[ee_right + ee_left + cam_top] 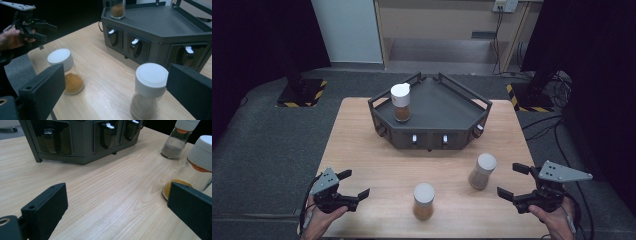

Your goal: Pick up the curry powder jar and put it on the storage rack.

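A dark grey rack [439, 107] stands at the back of the wooden table [362, 150]. One white-lidded jar of brown spice [401, 102] stands on its left corner. A second jar with orange-brown powder [423, 201] stands at the front centre. A third with greyish powder [482, 171] stands right of it. My left gripper [356, 183] is open at the front left, apart from the jars. My right gripper [510, 180] is open just right of the greyish jar [148, 90]. In the left gripper view the orange-brown jar [200, 167] is beside the right jaw.
The rack's front wall [82, 140] carries several recessed latches with white tabs. Bare tabletop lies between the rack and the jars. Grey carpet surrounds the table, with dark stands and cables [552, 90] behind and a wall outlet at the back.
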`<action>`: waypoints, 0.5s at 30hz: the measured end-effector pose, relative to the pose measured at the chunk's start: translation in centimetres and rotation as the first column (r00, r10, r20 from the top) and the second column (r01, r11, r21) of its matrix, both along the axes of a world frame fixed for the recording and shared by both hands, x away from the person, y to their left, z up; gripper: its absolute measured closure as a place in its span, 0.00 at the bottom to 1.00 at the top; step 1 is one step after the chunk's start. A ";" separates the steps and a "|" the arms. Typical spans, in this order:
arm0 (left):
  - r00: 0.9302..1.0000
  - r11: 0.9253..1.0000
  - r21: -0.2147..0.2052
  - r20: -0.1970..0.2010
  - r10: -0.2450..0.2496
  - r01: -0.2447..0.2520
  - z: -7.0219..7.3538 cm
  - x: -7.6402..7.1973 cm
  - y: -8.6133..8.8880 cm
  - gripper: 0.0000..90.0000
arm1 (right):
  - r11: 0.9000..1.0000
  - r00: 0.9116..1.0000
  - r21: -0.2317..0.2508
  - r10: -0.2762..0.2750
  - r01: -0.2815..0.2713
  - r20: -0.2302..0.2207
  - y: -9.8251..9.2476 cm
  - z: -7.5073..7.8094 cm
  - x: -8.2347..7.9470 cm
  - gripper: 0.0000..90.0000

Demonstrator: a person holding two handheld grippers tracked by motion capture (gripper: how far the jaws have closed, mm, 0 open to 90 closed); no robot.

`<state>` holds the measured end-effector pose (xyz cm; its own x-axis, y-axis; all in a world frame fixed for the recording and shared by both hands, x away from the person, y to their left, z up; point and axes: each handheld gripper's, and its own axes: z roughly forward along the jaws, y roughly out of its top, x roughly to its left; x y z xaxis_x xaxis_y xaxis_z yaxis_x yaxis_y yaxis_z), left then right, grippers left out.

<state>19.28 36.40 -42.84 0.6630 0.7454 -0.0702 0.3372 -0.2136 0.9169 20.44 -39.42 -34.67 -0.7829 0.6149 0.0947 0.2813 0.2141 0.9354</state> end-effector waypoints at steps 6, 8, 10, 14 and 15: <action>1.000 1.000 -0.001 -0.003 -0.002 0.002 0.0 0.1 0.0 0.03 | 1.000 1.000 -0.013 0.024 -0.024 0.007 0.6 0.9 0.6 0.03; 1.000 1.000 -0.002 -0.005 -0.004 0.004 0.0 0.1 0.0 0.03 | 0.999 0.999 -0.020 0.033 -0.033 0.010 0.9 1.2 0.8 0.03; 1.000 1.000 -0.001 -0.008 -0.007 0.007 0.0 0.1 0.0 0.03 | 0.999 0.999 -0.024 0.042 -0.042 0.014 1.1 1.4 1.0 0.03; 1.000 1.000 0.003 -0.009 -0.009 0.009 0.0 0.2 0.0 0.03 | 0.998 0.998 -0.029 0.057 -0.056 0.018 1.6 1.6 1.3 0.03; 1.000 1.000 0.003 -0.011 -0.010 0.010 0.0 0.2 0.0 0.03 | 0.998 0.998 -0.033 0.060 -0.059 0.019 1.7 1.7 1.4 0.03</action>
<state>19.47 36.36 -42.83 0.6698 0.7388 -0.0746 0.3447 -0.2204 0.9125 21.87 -37.68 -32.99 -0.8198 0.5696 0.0592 0.2481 0.2601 0.9331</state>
